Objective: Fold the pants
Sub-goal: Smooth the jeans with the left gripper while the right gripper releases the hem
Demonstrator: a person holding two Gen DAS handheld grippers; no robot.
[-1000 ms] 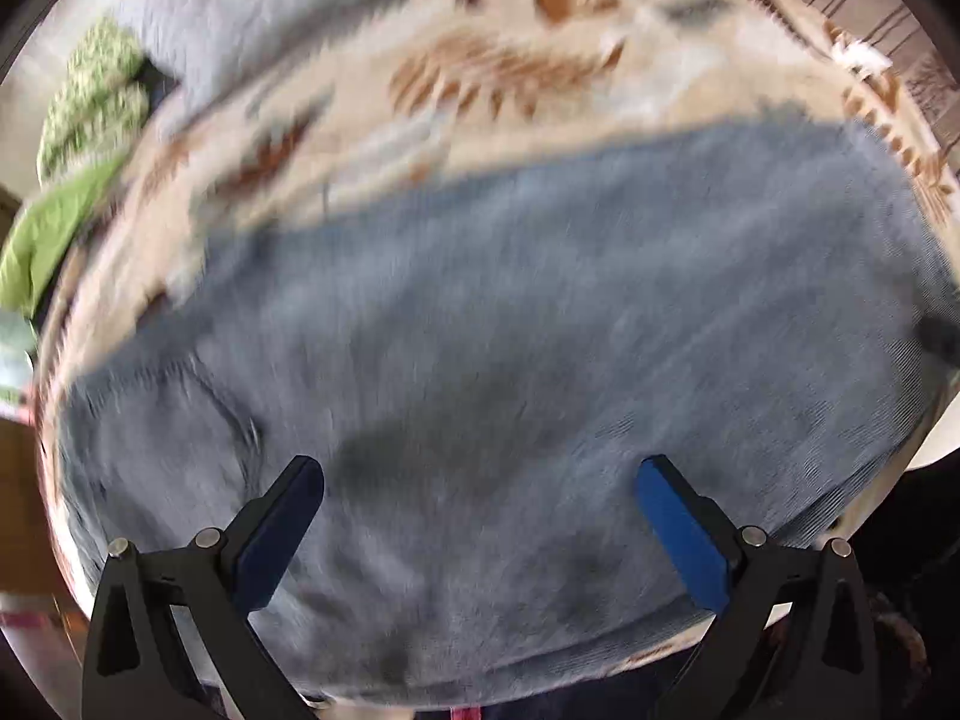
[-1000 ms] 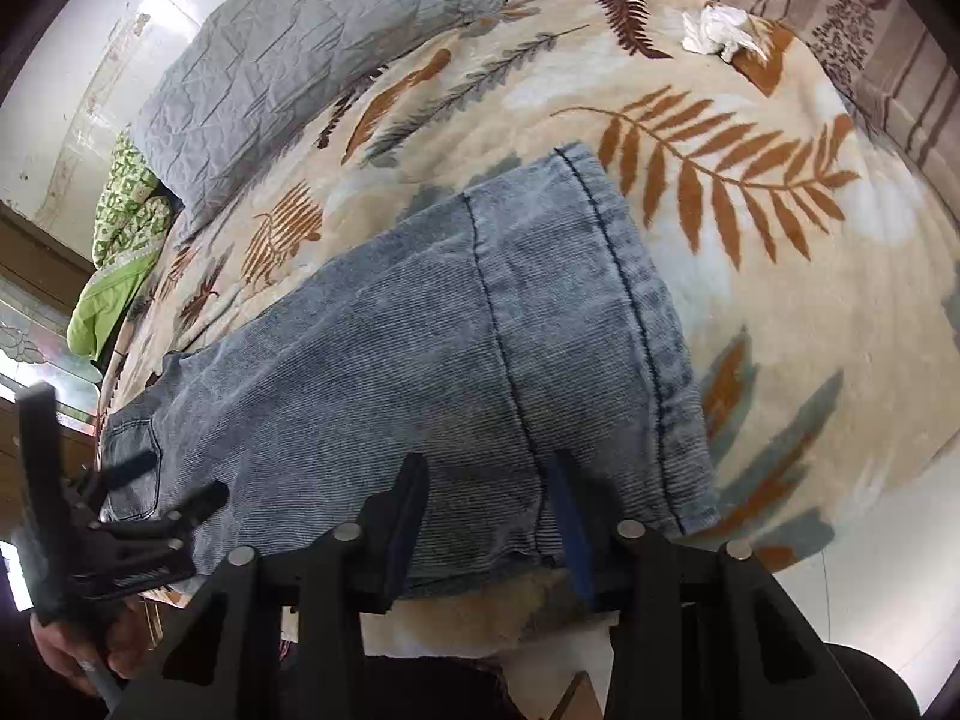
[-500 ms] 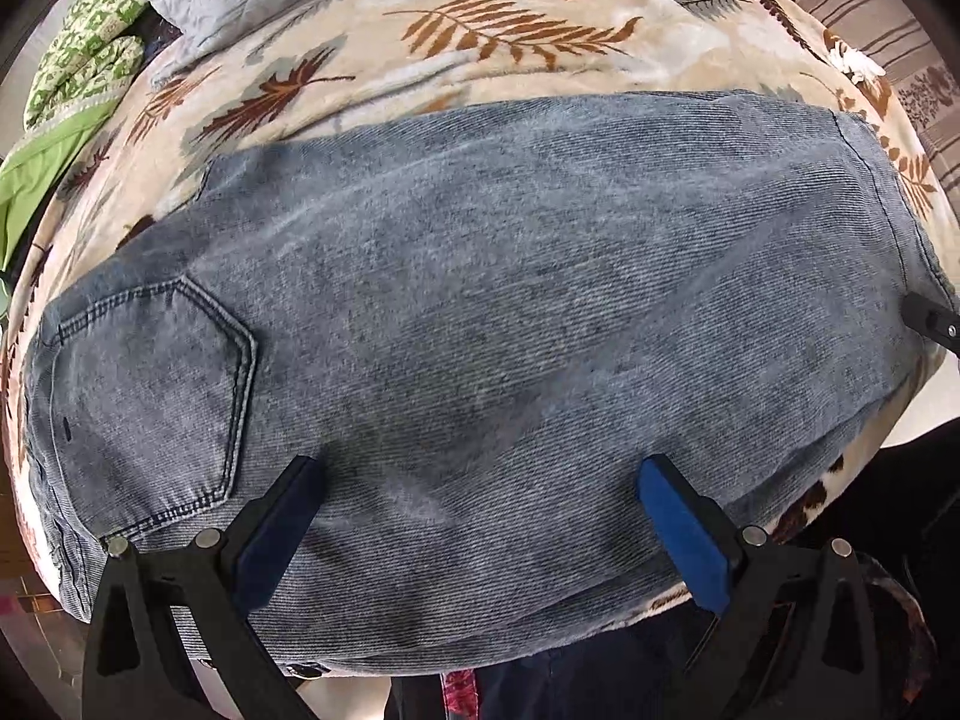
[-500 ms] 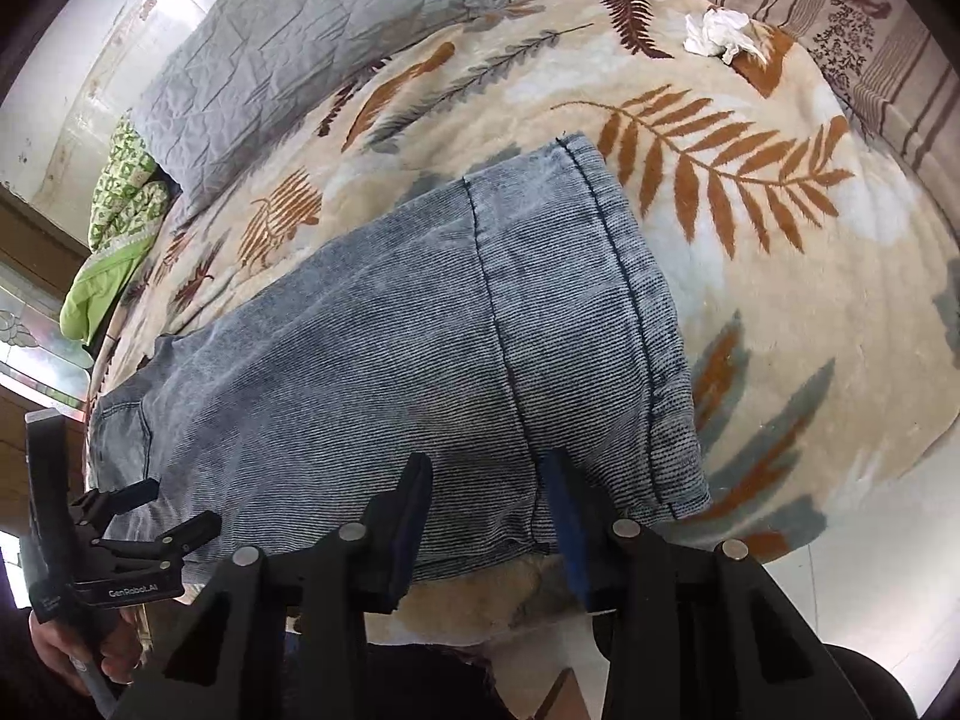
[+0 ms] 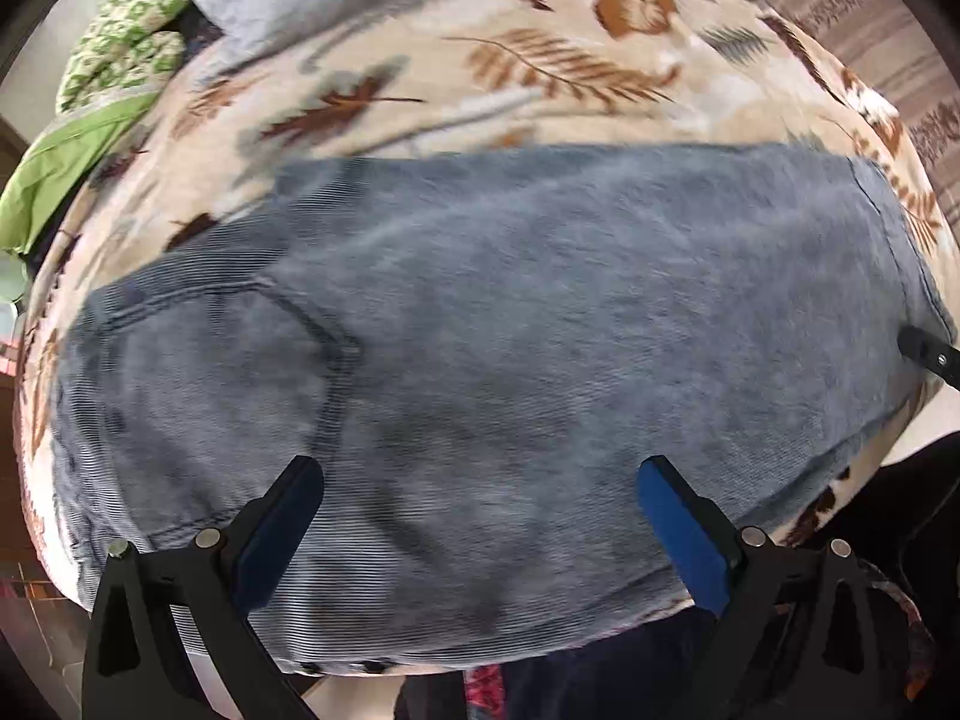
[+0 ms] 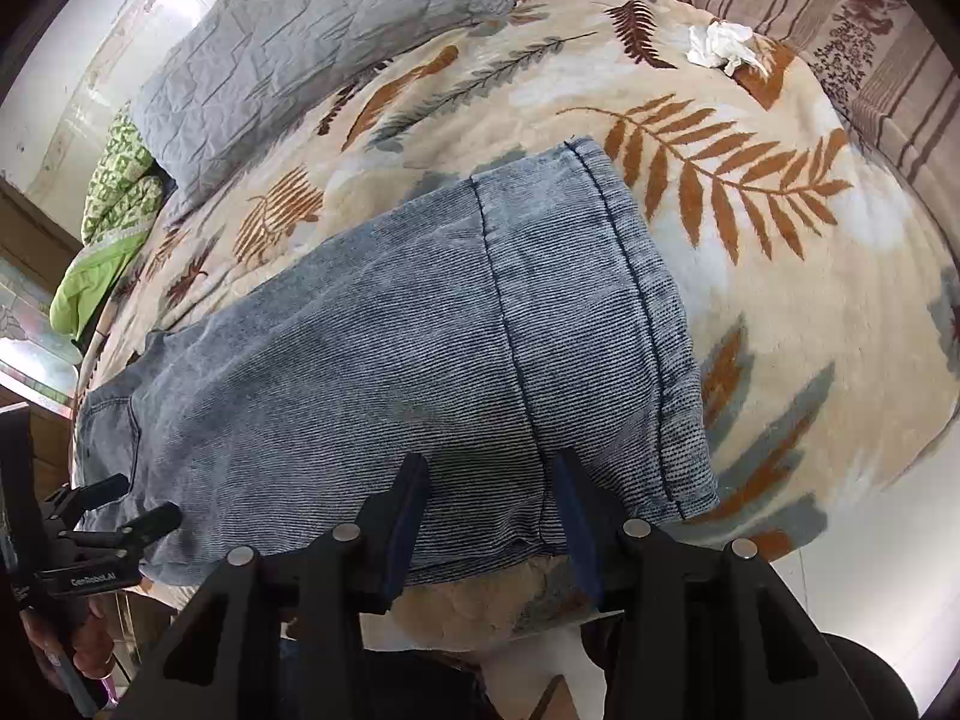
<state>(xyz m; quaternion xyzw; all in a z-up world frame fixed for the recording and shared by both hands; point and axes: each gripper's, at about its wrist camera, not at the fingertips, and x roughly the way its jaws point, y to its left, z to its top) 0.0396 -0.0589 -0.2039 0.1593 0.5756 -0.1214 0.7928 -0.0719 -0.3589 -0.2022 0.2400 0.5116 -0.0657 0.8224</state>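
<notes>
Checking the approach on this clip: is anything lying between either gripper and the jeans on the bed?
Nothing visible. The jeans lie flat on the leaf-print blanket, bare on top. The left gripper hangs open over them, and the right gripper, jaws just widening, sits at their near edge. The crumpled tissue and grey pillow lie well away.

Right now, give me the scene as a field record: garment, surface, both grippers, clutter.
garment: jeans, folded lengthwise, flat, back pocket up
surface: leaf-print blanket on a bed
left gripper: open wide above the jeans, holding nothing
right gripper: jaws just been opening, apart over the near edge by the hem, no cloth pinched
clutter: grey pillow, green cloth, white tissue
</notes>
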